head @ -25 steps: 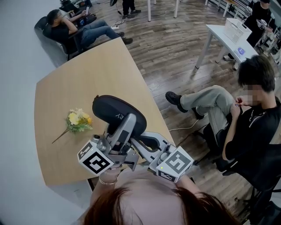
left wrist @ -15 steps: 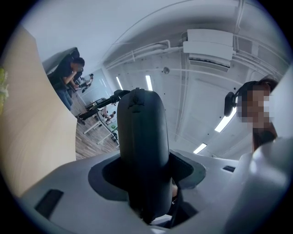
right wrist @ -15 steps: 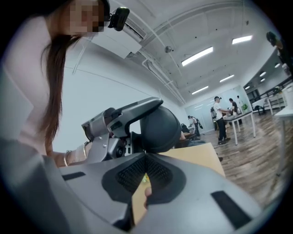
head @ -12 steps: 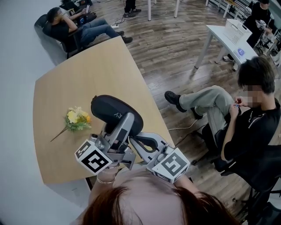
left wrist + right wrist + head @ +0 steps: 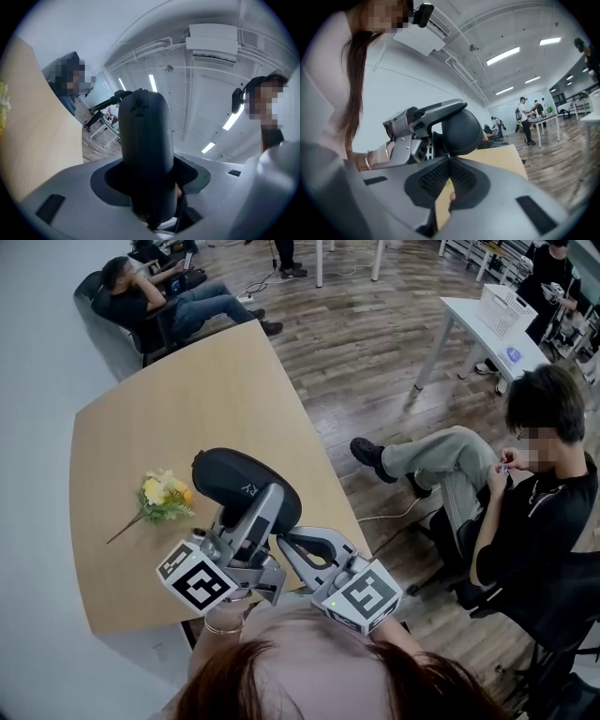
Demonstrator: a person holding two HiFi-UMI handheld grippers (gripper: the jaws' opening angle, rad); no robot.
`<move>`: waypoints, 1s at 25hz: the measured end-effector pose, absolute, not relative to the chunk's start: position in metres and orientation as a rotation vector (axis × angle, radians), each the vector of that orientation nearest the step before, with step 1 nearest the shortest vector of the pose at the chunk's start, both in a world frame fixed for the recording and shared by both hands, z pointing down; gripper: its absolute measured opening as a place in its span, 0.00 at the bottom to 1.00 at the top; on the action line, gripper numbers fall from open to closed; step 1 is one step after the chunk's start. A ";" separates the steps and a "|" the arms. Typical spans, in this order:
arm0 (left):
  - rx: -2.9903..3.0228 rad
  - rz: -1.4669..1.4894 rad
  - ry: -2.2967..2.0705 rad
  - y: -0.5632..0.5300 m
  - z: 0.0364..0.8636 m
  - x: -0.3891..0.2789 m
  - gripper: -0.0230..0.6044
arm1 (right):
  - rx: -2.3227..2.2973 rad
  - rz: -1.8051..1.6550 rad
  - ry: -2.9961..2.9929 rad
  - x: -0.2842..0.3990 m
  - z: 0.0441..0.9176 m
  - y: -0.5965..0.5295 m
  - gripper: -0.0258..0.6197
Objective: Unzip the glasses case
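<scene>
A black oval glasses case (image 5: 234, 479) is held above the wooden table (image 5: 187, 390), tilted up at its far end. My left gripper (image 5: 265, 500) is clamped across its near half. In the left gripper view the case (image 5: 143, 140) stands between the jaws, zip seam on top. My right gripper (image 5: 282, 542) comes in from the right, and its tips meet at the case's near end. In the right gripper view the pads close to a point (image 5: 449, 157) right under the case (image 5: 461, 131), on a tiny zipper pull that barely shows.
A small bunch of yellow flowers (image 5: 164, 495) lies on the table left of the case. A person (image 5: 534, 493) sits just past the table's right edge with legs stretched out. Another person (image 5: 141, 296) lounges beyond the far corner. A white table (image 5: 487, 320) stands at the back right.
</scene>
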State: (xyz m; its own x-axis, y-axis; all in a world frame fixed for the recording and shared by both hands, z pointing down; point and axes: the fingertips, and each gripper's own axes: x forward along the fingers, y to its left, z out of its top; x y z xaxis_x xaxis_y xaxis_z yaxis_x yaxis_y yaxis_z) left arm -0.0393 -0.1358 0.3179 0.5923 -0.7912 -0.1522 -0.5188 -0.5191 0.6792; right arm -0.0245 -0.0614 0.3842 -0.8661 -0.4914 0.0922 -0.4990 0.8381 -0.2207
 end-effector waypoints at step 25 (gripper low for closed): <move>2.280 -0.491 -1.042 -0.133 0.322 -0.044 0.45 | 0.884 0.384 -2.927 -0.012 0.395 -0.069 0.06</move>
State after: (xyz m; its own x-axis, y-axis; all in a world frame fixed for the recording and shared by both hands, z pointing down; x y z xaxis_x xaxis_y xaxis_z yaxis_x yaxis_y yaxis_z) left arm -0.0438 -0.1326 0.3223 0.6274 -0.7737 -0.0887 -0.5607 -0.5278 0.6380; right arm -0.0121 -0.0690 0.3950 -0.8338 -0.5369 0.1287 -0.5519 0.8046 -0.2191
